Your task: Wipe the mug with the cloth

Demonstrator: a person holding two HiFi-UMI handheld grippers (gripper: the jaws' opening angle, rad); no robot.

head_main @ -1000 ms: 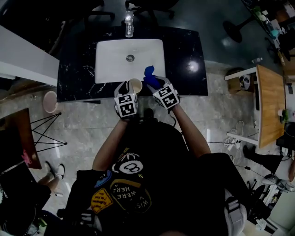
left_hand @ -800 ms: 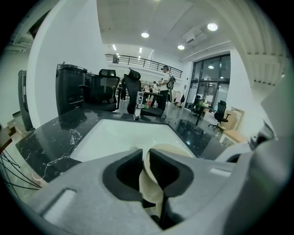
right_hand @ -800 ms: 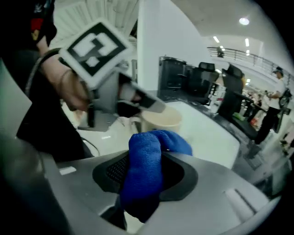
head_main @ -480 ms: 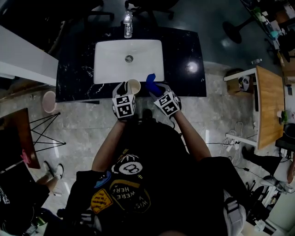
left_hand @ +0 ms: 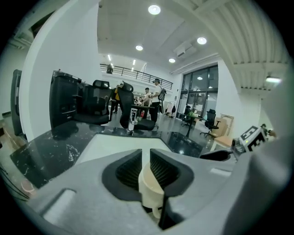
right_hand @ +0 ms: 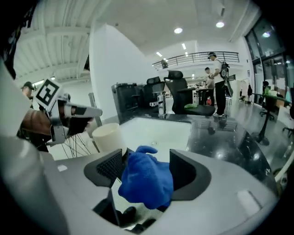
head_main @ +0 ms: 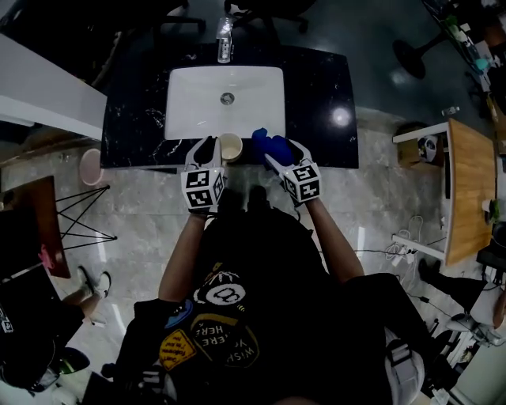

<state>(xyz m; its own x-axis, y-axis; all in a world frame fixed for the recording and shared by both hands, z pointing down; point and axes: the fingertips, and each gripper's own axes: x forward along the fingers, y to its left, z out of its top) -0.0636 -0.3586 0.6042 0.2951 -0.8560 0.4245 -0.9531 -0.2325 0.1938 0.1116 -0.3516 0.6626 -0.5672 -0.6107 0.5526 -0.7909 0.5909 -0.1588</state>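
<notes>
Left hand-held gripper (left_hand: 146,156): jaws beginning to open; a cream part of the mug (head_main: 231,146) is pinched between the pads.
Right hand-held gripper (right_hand: 147,165): jaws opening wide; the blue cloth (right_hand: 146,181) sits bunched between them.
Mug: upright, at the left hand-held gripper's tips, just left of the cloth.
Table (head_main: 316,95): black, with a white sink (head_main: 198,103) ahead of both hand-held grippers.

Bright ceiling spots (left_hand: 154,9) glare off the black counter (head_main: 316,87); fisheye edges bend and darken, the foreground seemingly soft.
</notes>
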